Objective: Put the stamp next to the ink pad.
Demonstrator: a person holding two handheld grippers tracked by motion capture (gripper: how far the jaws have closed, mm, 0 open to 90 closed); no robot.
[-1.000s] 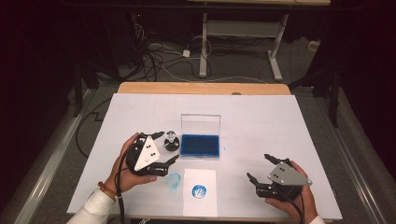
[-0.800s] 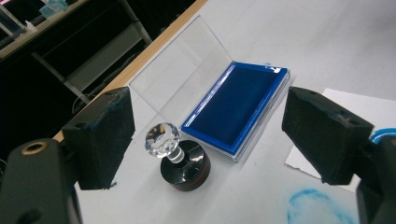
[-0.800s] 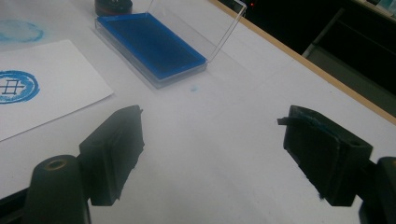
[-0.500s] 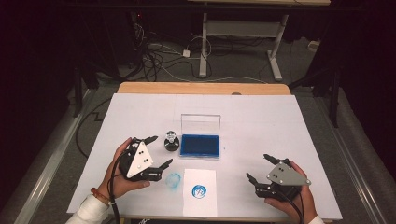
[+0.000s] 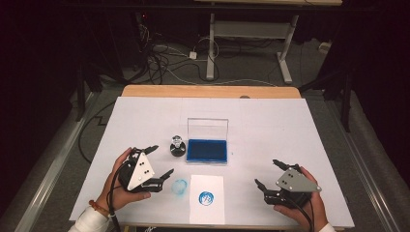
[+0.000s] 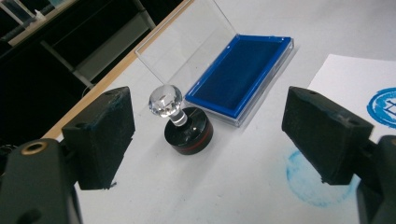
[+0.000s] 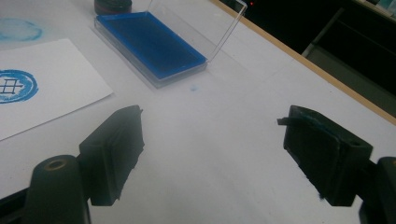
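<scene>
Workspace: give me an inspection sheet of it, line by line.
Surface: white table, blue ink smudge beside the paper.
Job's things: stamp upright, clear knob on top; blue ink pad, lid open; paper bearing a blue round print.
Clutter: nothing seen.
Grippers: left claw open, empty, facing the stamp; right claw open, empty.
Cables: several on the floor behind the table.
Surroundings: dark room, white desk frame behind.

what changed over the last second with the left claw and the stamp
The left claw drew back toward the person, away from the stamp, jaws open and holding nothing. The stamp stayed standing left of the open ink pad. The right claw, the stamped paper and the blue smudge kept their places.
</scene>
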